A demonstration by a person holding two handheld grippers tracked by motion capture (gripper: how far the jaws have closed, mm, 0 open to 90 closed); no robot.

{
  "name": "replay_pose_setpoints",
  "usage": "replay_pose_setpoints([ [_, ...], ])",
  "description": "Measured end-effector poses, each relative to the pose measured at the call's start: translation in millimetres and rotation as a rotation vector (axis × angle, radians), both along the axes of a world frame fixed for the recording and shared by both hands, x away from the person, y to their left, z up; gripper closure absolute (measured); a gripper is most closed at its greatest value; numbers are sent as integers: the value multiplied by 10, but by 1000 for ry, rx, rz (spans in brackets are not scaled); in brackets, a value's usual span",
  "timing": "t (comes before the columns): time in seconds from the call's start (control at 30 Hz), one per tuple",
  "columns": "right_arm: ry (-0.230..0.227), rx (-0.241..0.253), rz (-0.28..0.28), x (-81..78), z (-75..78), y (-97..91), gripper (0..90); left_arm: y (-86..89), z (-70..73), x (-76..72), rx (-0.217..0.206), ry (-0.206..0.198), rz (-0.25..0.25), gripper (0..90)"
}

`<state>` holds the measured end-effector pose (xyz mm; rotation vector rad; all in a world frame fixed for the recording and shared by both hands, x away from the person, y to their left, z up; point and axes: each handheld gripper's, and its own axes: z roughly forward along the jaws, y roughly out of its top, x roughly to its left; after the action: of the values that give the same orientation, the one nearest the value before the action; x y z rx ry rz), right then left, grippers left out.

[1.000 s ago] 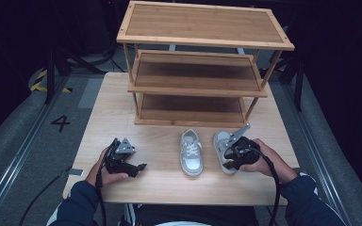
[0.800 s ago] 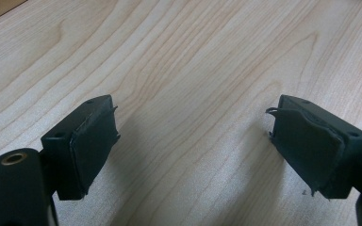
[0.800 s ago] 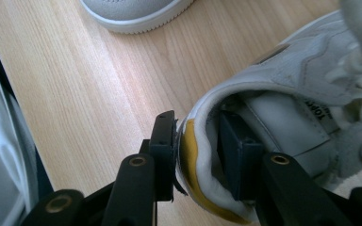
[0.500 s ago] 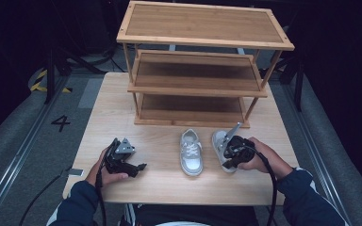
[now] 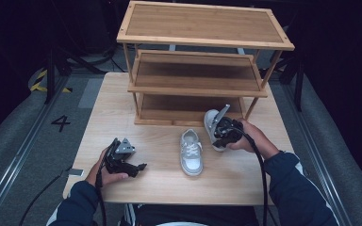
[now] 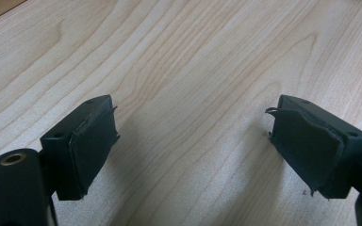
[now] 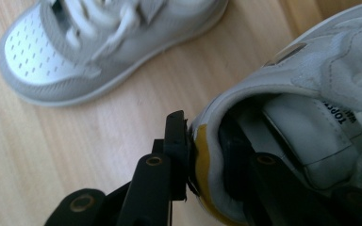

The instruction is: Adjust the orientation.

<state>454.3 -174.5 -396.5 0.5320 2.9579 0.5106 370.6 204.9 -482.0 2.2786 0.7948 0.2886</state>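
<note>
My right gripper [image 5: 220, 128] is clamped on the heel collar of a small white sneaker [image 7: 311, 89], one jaw outside the heel and the other down inside the opening, and in the high view that sneaker [image 5: 212, 123] sits near the front edge of the wooden shoe rack [image 5: 202, 61], just in front of its lowest shelf. The second sneaker [image 5: 191, 153] of the pair lies flat on the table [image 5: 122, 99], toe toward me, just beside the held one. My left gripper [image 5: 122, 160] rests low over bare table on the left side, its jaws spread wide with nothing between them [image 6: 188, 146]. I judge the job as getting the held sneaker onto the rack. The grip worries me: the jaws bite only the soft padded heel rim, so the toe could swing or droop as I lift, and the collar may fold and slide out of the pads. The lowest shelf opening looks shallow under the middle shelf, so a drooping toe or my gripper body could knock the shelf edge or the right rack post. I can't tell whether the sole is off the table yet; dragging it could also nudge the other sneaker.
</note>
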Motion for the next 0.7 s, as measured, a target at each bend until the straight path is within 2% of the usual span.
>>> replay_pose_setpoints([
  [0.1, -14, 5, 8, 150, 28, 114, 770, 0, 0, -2, 0, 0, 1, 147],
  [0.27, -17, -3, 29, 311, 43, 254, 767, 0, 0, -3, 1, -1, 1, 148],
  [0.43, -44, -30, 51, 467, 32, 398, 756, 0, 0, -4, 0, -1, 1, 148],
  [0.53, -44, -46, 49, 539, 12, 448, 731, 1, 0, -4, 0, -1, 1, 148],
  [0.6, -65, -64, 62, 587, -14, 469, 714, 0, -1, -8, -1, 1, 1, 149],
  [0.63, -55, -74, 48, 593, -30, 478, 707, 0, -1, -9, -2, 2, 1, 150],
  [0.7, -58, -55, 56, 618, -53, 469, 703, 4, 1, -11, 2, -1, -2, 150],
])
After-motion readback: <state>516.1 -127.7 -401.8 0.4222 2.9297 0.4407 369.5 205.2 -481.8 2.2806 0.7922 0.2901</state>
